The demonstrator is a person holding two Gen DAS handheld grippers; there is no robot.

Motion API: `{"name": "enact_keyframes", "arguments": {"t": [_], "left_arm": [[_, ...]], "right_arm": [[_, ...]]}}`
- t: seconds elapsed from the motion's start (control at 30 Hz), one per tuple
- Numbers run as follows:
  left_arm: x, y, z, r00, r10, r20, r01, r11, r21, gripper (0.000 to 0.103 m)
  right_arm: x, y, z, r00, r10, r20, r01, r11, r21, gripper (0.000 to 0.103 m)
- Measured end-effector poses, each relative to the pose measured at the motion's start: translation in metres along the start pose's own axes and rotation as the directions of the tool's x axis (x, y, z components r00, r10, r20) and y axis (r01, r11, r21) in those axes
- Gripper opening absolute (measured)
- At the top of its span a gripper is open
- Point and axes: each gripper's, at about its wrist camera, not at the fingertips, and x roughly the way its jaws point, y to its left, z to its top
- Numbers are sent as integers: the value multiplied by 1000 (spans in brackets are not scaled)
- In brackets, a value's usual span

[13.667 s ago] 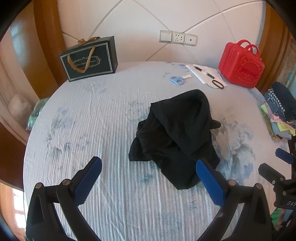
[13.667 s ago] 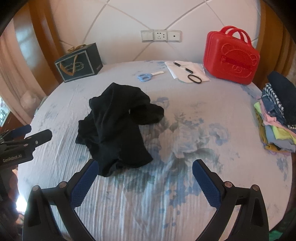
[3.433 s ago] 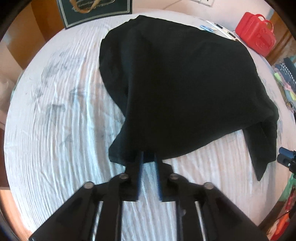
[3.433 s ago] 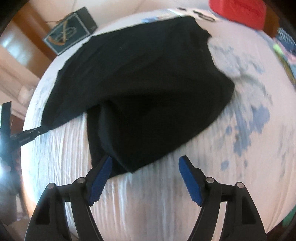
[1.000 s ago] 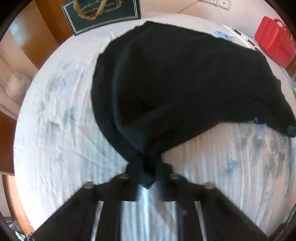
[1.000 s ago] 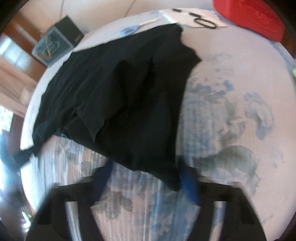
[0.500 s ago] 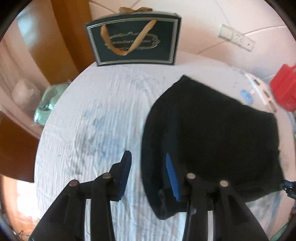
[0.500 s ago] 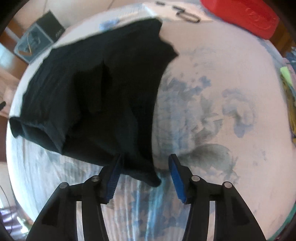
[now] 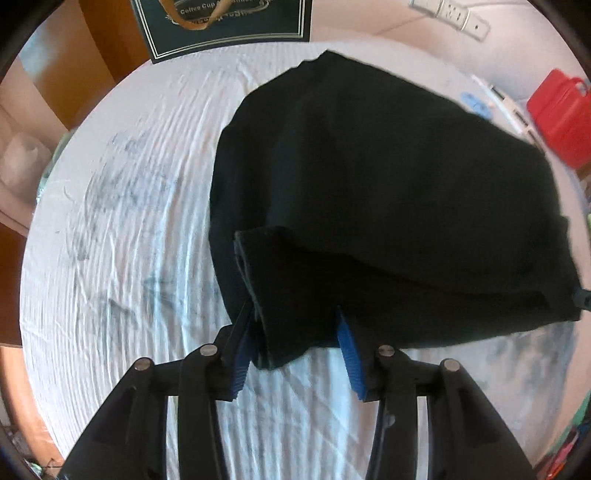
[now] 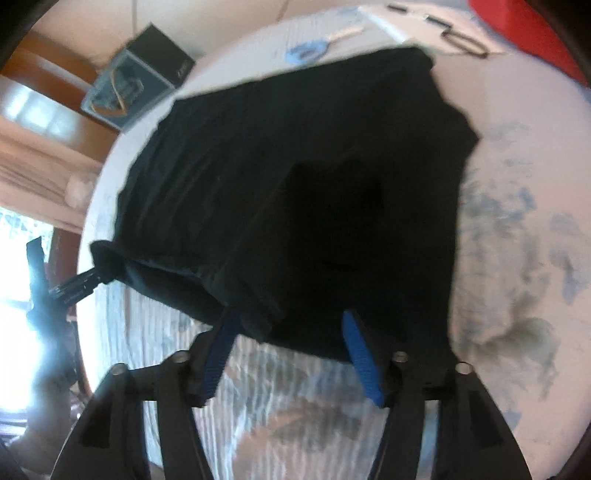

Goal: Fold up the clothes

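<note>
Left wrist view: bed sheet (image 9: 110, 258) fills the field; dark gift bag (image 9: 221, 26) stands at 12 o'clock, red case (image 9: 561, 118) at 2 o'clock. The black garment (image 9: 388, 184) lies spread from centre toward 3 o'clock, its near corner hanging down at 6 o'clock between the pads of the left gripper (image 9: 295, 350). The jaws stand a little apart, having just been closing; the left pad touches the cloth, the right pad shows a gap, so no clamp is seen.

Right wrist view (blurred): gift bag (image 10: 136, 81) at 11 o'clock, scissors (image 10: 314, 48) at 12 o'clock, sheet (image 10: 517, 221) at 3 o'clock. The garment (image 10: 295, 184) covers the centre; its near hem falls between the pads of the right gripper (image 10: 291, 354), whose jaws stand well apart, having just been opening, the cloth loose between them
</note>
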Motion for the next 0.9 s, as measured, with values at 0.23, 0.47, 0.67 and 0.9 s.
{"name": "enact_keyframes", "arguments": {"t": [0.23, 0.47, 0.67, 0.9], "left_arm": [[-1, 8, 35, 999, 18, 31, -17, 999, -38, 20], [-30, 20, 69, 993, -33, 111, 46, 992, -120, 53], [-38, 11, 85, 992, -28, 121, 38, 996, -78, 57], [-35, 36, 51, 998, -37, 60, 42, 996, -85, 57]], "right_arm": [[-4, 32, 76, 992, 34, 121, -25, 997, -74, 43], [-26, 29, 126, 976, -61, 210, 70, 997, -39, 83], [-13, 22, 107, 979, -145, 146, 159, 983, -90, 83], [-22, -10, 54, 985, -152, 84, 156, 987, -35, 83]]}}
